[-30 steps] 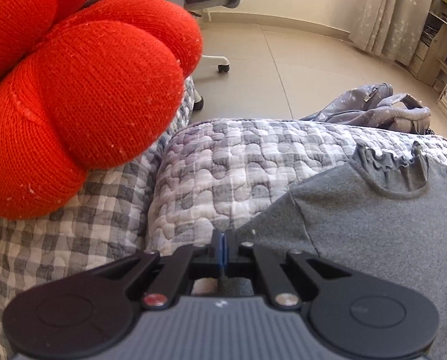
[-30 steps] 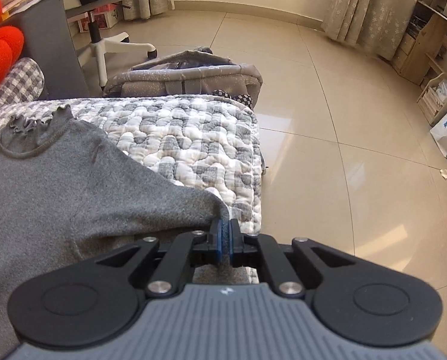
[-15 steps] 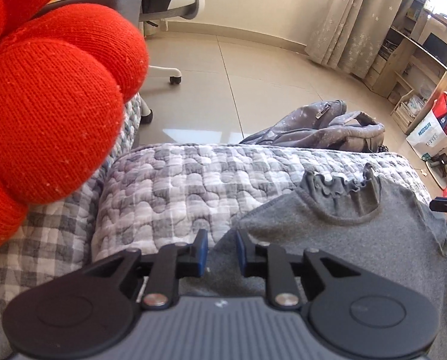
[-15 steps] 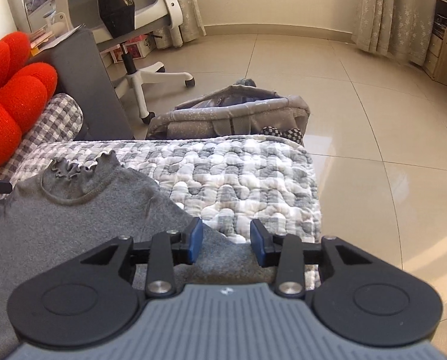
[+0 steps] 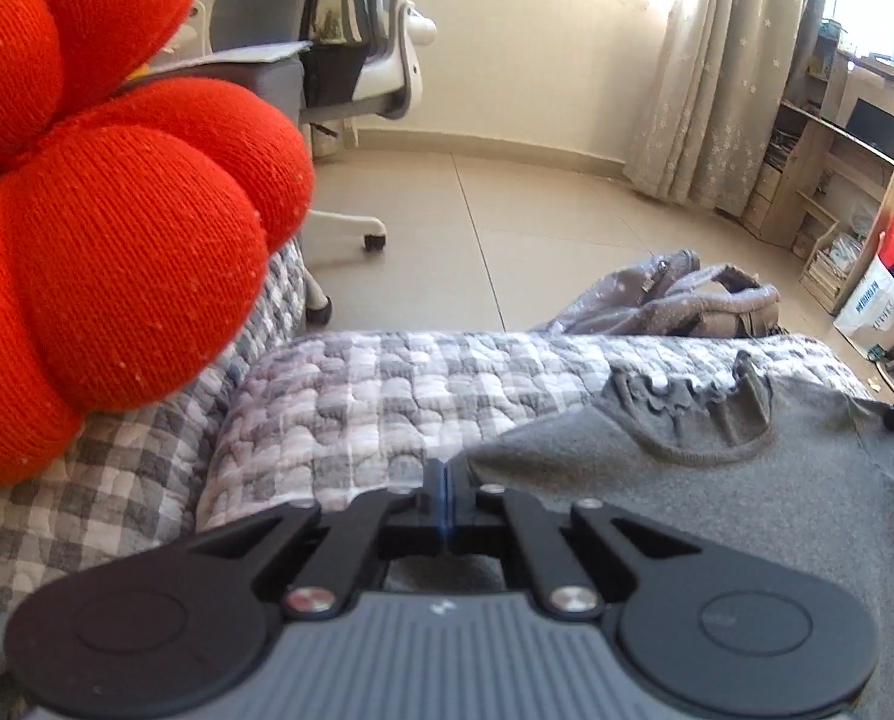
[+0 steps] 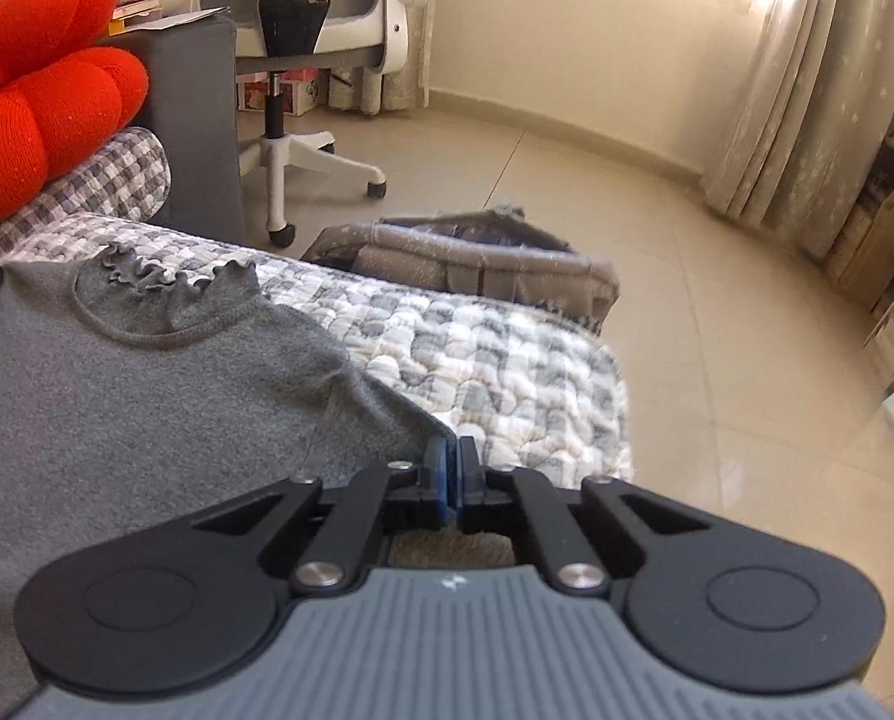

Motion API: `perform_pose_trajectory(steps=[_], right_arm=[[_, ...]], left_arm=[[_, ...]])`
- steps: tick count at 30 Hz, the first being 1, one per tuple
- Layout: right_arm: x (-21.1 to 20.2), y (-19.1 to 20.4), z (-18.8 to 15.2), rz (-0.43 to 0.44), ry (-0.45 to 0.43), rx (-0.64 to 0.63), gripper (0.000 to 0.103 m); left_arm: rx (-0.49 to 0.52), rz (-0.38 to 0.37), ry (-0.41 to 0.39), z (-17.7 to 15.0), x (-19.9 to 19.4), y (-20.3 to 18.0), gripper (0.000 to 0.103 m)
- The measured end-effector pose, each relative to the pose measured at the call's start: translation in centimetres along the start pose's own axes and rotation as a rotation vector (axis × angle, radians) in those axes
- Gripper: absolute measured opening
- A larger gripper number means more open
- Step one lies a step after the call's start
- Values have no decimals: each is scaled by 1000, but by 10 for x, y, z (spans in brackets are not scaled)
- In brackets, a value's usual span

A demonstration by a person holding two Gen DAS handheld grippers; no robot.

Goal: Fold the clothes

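The grey top (image 5: 717,516) lies spread flat on the quilted cover (image 5: 375,396) of what looks like a sofa seat, its frilled collar (image 5: 687,414) toward the far edge, and each gripper sits at one shoulder edge of it. The left gripper (image 5: 445,501) has just been closing, and its fingers are now clenched together at the top's left shoulder edge; whether any cloth is caught between the pads is too hidden to tell. The right gripper (image 6: 449,480) has also just been closing and is pressed shut at the right shoulder edge, again with the bite itself out of sight. The main risk, as I judge it, is a shallow or empty pinch: if either side has only a sliver of knit, a lift would let that shoulder slip free and the fold would go crooked. A pinch that also catches the quilt beneath would drag the cover along. The red knitted cushion (image 5: 105,228) bulges close beside the left gripper and could be nudged by a wide swing. Both grippers point downward at a moderate slant toward the seat.
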State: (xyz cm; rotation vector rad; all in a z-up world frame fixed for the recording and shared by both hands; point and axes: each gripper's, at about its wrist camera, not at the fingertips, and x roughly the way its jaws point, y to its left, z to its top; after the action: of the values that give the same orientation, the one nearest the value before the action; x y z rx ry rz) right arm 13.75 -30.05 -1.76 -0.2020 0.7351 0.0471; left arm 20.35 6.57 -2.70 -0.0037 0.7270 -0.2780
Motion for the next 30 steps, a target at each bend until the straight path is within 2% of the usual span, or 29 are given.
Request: perform_pose_trajectory(steps=[2, 6, 10, 12, 14, 16, 18, 20, 21, 23, 27, 30], right_arm=[[-4, 2, 4, -44, -35, -16, 3], [9, 3, 12, -85, -34, 7, 3], [35, 11, 6, -95, 41, 11, 3], [37, 12, 4, -95, 37, 4, 4], [33, 9, 8, -68, 45, 17, 6], [29, 4, 12, -32, 50, 33, 13], [24, 1, 15, -1, 37, 52, 18], [22, -1, 19, 40, 20, 82, 39], [22, 0, 21, 67, 14, 102, 42], [24, 2, 26, 119, 2, 138, 43], [38, 14, 35, 161, -2, 143, 43], [50, 21, 37, 180, 10, 144, 43]], left_arm=[[-6, 20, -33, 8, -4, 2, 0], [30, 65, -52, 21, 1, 0, 0], [62, 101, 15, 16, 25, -3, 0], [63, 109, 56, 12, 38, -1, 0], [19, 82, 57, 15, 37, 5, 1], [-22, 33, 58, 19, 35, 12, 2], [-30, 2, 58, 23, 33, 14, 4], [-42, -54, 63, 28, 35, 12, 12], [-48, -83, 65, 30, 35, 11, 15], [-47, -120, 78, 34, 40, 7, 23], [8, -119, 121, 35, 55, -10, 23], [10, -151, 133, 32, 58, -16, 22]])
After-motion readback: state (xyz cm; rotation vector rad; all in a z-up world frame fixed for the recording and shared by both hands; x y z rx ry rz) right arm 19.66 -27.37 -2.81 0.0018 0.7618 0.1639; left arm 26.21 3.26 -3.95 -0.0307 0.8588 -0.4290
